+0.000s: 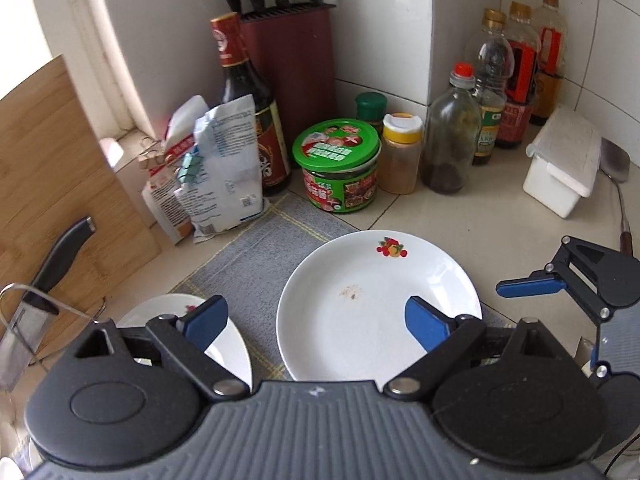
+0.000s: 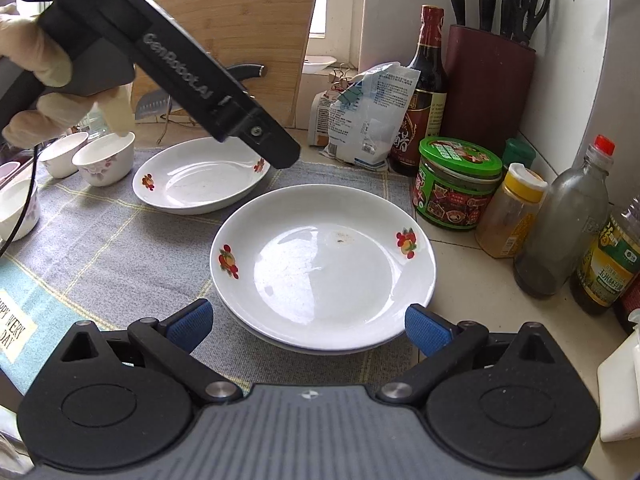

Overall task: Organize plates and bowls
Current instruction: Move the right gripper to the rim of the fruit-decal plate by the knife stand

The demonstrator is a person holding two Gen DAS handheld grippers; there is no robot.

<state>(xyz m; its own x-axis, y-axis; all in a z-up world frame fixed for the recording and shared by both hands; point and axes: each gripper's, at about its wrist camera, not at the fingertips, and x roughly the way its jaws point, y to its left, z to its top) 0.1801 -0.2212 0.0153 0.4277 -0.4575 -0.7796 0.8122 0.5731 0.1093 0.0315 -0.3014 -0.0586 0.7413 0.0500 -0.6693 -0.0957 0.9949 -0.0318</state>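
Note:
A white plate with fruit prints [image 2: 324, 272] lies on a second plate whose rim shows beneath it, on a grey mat [image 2: 100, 248]. My right gripper [image 2: 308, 322] is open at the stack's near rim, with nothing pressed between its blue pads. Farther left sits another fruit-print plate [image 2: 200, 180], and beyond it several small floral bowls [image 2: 106, 156]. In the left wrist view my left gripper [image 1: 316, 320] hangs open and empty above the stacked plate [image 1: 376, 308], its left finger over the other plate [image 1: 188, 320]. A gloved hand [image 2: 40, 80] holds it.
Sauce bottles [image 1: 248, 92], a green-lidded tub [image 1: 338, 164], spice jars [image 1: 400, 152], paper bags [image 1: 216, 168] and a knife block [image 1: 292, 64] crowd the tiled back corner. A white lidded box [image 1: 560, 164] stands right. A cutting board [image 1: 44, 160] and cleaver [image 1: 40, 300] stand left.

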